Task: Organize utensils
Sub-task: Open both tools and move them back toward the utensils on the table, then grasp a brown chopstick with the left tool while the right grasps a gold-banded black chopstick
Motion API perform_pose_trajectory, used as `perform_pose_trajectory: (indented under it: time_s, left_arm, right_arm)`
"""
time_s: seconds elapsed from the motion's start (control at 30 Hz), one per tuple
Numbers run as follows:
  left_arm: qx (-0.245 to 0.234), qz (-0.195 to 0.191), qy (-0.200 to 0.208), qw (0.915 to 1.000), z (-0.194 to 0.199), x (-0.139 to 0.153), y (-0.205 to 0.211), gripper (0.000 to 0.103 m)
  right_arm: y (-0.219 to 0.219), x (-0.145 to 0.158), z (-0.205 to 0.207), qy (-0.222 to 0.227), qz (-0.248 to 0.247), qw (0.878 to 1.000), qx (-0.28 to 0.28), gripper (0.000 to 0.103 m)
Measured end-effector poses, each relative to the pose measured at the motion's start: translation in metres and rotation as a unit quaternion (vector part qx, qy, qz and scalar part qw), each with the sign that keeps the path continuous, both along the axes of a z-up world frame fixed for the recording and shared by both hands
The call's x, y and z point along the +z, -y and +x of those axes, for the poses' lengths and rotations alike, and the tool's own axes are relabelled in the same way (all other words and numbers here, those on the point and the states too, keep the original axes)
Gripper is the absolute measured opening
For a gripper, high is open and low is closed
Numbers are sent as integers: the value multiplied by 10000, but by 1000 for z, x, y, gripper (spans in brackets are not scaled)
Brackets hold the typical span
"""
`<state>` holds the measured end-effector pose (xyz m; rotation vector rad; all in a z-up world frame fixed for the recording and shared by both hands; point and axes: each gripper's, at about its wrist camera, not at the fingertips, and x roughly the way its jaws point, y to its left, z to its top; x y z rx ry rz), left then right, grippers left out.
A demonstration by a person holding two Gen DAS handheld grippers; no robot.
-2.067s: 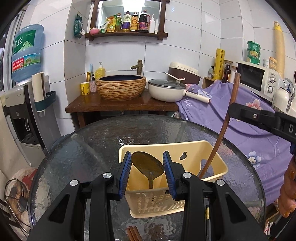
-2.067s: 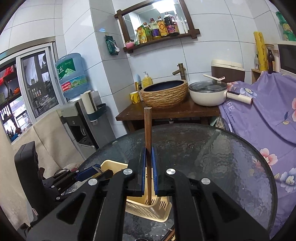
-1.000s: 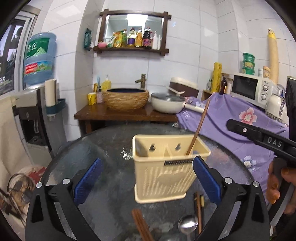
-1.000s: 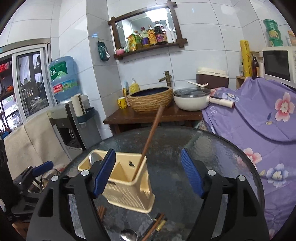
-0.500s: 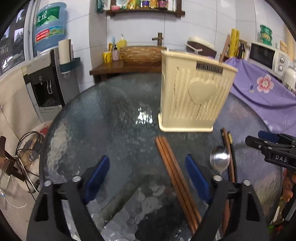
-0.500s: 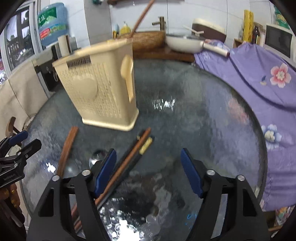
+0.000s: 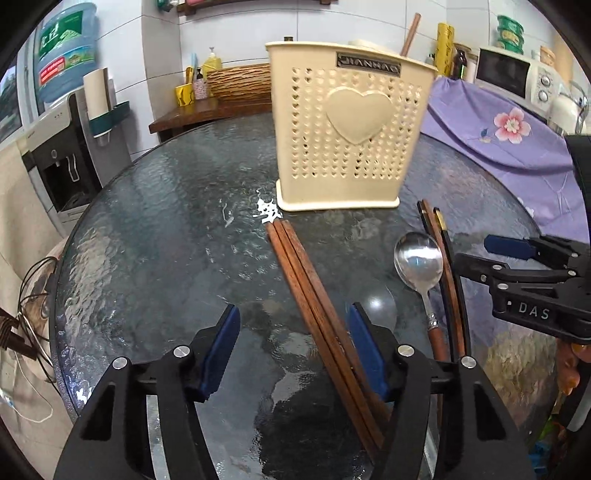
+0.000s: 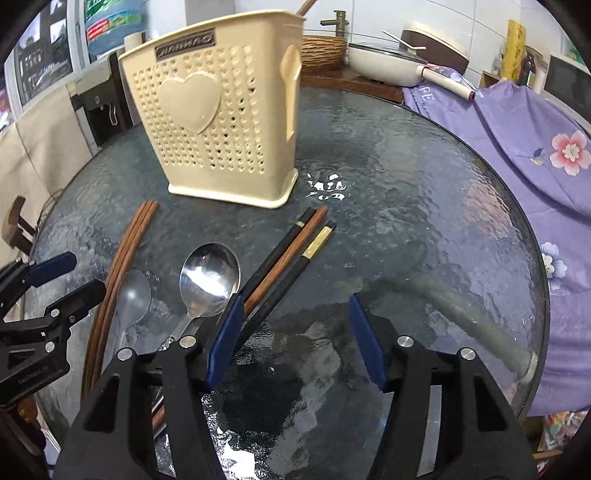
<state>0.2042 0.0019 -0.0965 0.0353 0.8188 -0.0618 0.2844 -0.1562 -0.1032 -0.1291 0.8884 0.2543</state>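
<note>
The left claw [image 7: 293, 347] hangs low over the round glass worktop [image 7: 155, 236] with its blue pads spread wide and nothing between them but air — the brown wooden chopsticks [image 7: 310, 295] lie on the glass below, running under the gap towards the right-hand pad. The right claw [image 8: 295, 339] is just as wide open and holds nothing; its left pad sits over the near ends of the black gold-banded chopsticks [image 8: 295, 254].

The left wrist view shows the cream perforated utensil holder [image 7: 351, 125] face on, upright near the middle of the worktop, with a brown wooden handle [image 7: 410, 33] sticking up from its right end. It also shows the metal spoon [image 7: 419, 258] with its bowl up, just left of the black chopsticks [image 7: 448, 258], and the right claw [image 7: 517, 254] coming in from the side beside them. A white microwave [image 7: 511, 79] stands behind purple flowered cloth [image 7: 498, 144].

The right wrist view takes the holder [image 8: 218, 122] at an angle, so its end wall shows. Only here does a pale spoon shape [image 8: 133, 295] appear in the glass left of the metal spoon [image 8: 210, 277], beside the brown chopsticks [image 8: 125, 254] — whether reflection or object I cannot tell. The left claw [image 8: 48, 280] enters at the left edge. Behind the worktop sit a white lidded pan [image 8: 384, 59] and a woven basin [image 8: 325, 48] on a dark wooden counter.
</note>
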Motion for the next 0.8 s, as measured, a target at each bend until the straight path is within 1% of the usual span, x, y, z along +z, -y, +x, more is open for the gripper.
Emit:
perform_pose_trajectory:
  time_s: [0.1, 0.13, 0.23, 0.3, 0.43, 0.5, 0.6, 0.67, 0.8]
  left_arm:
    - [10, 119, -69, 9999, 0, -7, 4, 60]
    - [11, 105, -31, 9999, -2, -7, 3, 59]
    - [64, 176, -35, 9998, -5, -7, -3, 61]
    - [108, 194, -62, 9997, -8, -6, -12, 61]
    - [303, 73, -137, 9994, -12, -5, -34, 61]
    - [422, 162, -140, 9989, -12, -5, -40, 60]
    - [457, 11, -144, 9988, -11, -4, -47, 59]
    - [521, 75, -147, 9985, -9, -4, -49, 59]
    - [570, 55, -179, 9982, -6, -5, -55, 59]
  right_arm:
    - [-4, -3, -4, 100, -266, 9996, 61, 59]
    - [-5, -3, -5, 142, -400, 9991, 76, 59]
    - [2, -6, -8, 125, -642, 9978, 131, 59]
    - [16, -5, -11, 110, -621, 9980, 67, 59]
    - [39, -2, -12, 54, -497, 9987, -134, 59]
    - [45, -1, -11, 30, -391, 9991, -188, 58]
    - [50, 2, -5, -18, -274, 9993, -268, 57]
    - [54, 4, -1, -1, -246, 9991, -349, 57]
    - [68, 9, 3, 72, -79, 9982, -589, 57]
